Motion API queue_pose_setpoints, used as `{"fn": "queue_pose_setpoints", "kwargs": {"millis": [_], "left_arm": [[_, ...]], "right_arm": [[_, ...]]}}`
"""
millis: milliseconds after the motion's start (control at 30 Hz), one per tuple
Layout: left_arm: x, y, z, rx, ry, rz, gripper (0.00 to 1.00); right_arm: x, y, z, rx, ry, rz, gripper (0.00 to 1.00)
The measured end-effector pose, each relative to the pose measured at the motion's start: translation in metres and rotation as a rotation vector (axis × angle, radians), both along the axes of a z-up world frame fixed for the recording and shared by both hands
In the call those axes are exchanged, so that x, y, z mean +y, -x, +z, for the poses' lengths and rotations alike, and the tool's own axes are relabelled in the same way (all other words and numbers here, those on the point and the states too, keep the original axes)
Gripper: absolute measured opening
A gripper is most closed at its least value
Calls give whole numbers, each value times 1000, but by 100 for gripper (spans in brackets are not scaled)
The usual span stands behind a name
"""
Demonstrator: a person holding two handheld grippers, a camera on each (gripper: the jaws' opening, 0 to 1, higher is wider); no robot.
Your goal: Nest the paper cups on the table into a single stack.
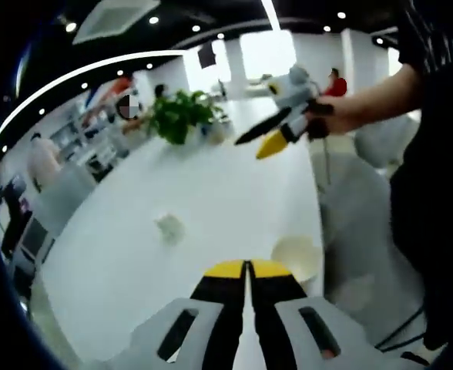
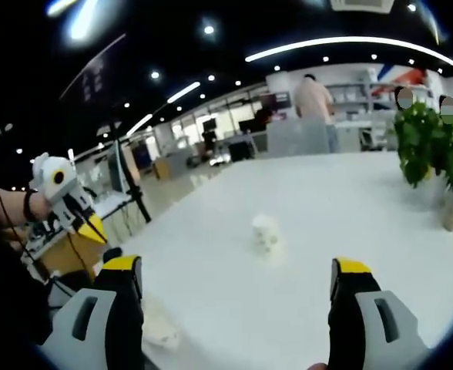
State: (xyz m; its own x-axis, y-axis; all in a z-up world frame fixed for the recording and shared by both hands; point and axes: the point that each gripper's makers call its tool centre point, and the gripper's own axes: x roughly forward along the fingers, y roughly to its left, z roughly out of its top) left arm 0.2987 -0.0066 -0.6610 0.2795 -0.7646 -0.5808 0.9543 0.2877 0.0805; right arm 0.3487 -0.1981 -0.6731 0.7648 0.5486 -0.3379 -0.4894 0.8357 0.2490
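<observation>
The long white table (image 1: pixel 211 193) holds small white paper cups (image 1: pixel 169 227) well apart, none stacked yet. The left hand-held gripper (image 1: pixel 246 270) is closed and empty; the right hand-held gripper (image 2: pixel 238 281) is wide open.

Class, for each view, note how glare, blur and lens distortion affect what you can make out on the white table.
Left gripper view: the white table is washed out by glare, a paper cup is blurred, and fisheye bends the ceiling light strip. Right gripper view: another pale cup nearly melts into the tabletop, and the plant stays soft.

Bright overhead strip lights (image 2: pixel 350 42) and spots wash the white bench (image 1: pixel 211 193) into glare, everything soft with motion blur (fisheye bending worst toward the edges).
</observation>
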Motion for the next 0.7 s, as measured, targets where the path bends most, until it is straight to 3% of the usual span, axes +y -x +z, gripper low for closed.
{"fn": "queue_pose_setpoints", "kwargs": {"millis": [200, 367, 533, 700], "left_arm": [[9, -9, -1, 20, 55, 73, 0], [16, -13, 3, -17, 90, 110, 0], [22, -18, 5, -17, 138, 165, 1], [33, -26, 3, -3, 165, 248, 11]], "right_arm": [[-2, 2, 2, -1, 6, 1, 100], [-4, 4, 4, -4, 14, 5, 100], [-4, 8, 3, 2, 16, 7, 100], [-2, 11, -1, 13, 28, 17, 100]]}}
